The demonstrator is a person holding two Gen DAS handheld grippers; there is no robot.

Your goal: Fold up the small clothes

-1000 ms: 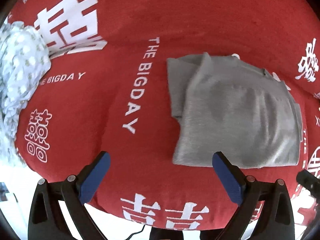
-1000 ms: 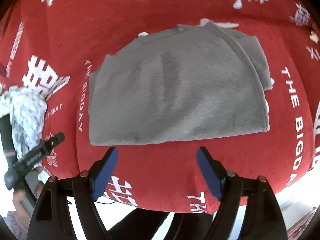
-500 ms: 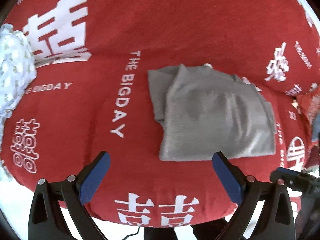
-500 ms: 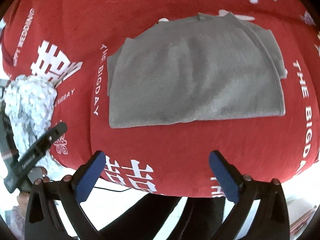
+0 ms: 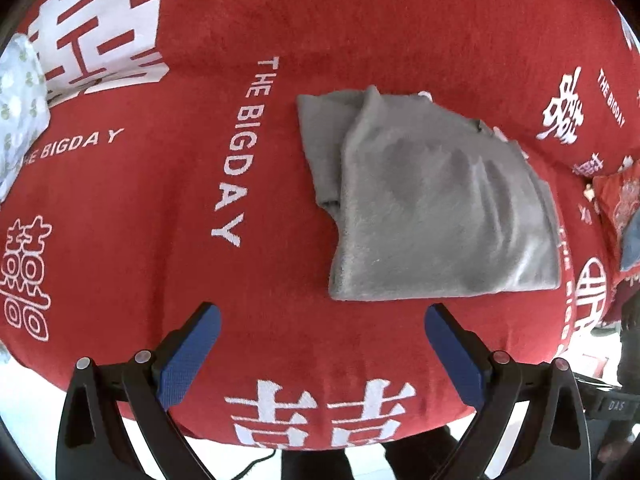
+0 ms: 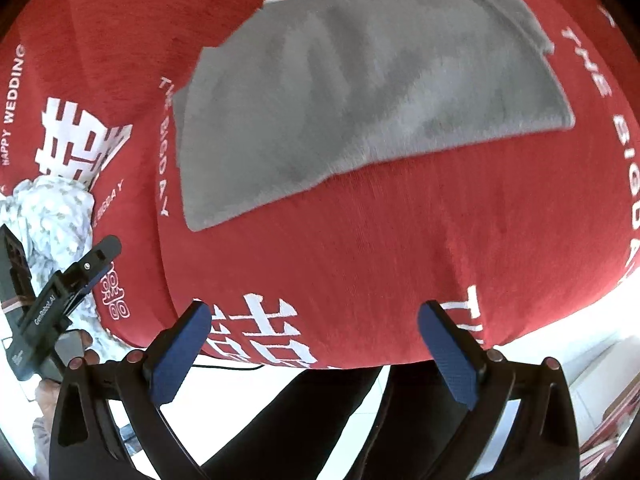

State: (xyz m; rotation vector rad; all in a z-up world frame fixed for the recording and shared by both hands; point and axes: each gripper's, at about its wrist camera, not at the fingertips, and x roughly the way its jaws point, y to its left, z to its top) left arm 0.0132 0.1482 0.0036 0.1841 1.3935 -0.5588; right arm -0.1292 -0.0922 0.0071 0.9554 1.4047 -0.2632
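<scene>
A grey garment is lying folded and flat on a red cloth printed with white characters and the words "THE BIGDAY". In the left wrist view its straight near hem is running just beyond the gripper's tips, a narrower folded layer is poking out along its left side, and its far edge is sloping away to the right. In the right wrist view the same garment is sitting higher, its near edge slanting, with a broad band of bare red cloth lying between it and the tips.

The left gripper is hanging over the near part of the cloth with its two blue pads wide apart and nothing between them. The right gripper is likewise standing spread to its fullest, empty, over the cloth's front edge.

There is one grey garment, one crumpled white patterned garment at the left edge of the cloth, well apart from the grey one, and two grippers. In the right wrist view the left gripper is showing near that white heap, with the person's hand partly visible below it.

The cloth is ending in a rounded front edge; below it a pale floor and dark trousers are showing. At the far right of the left view a red cushion is lying.
</scene>
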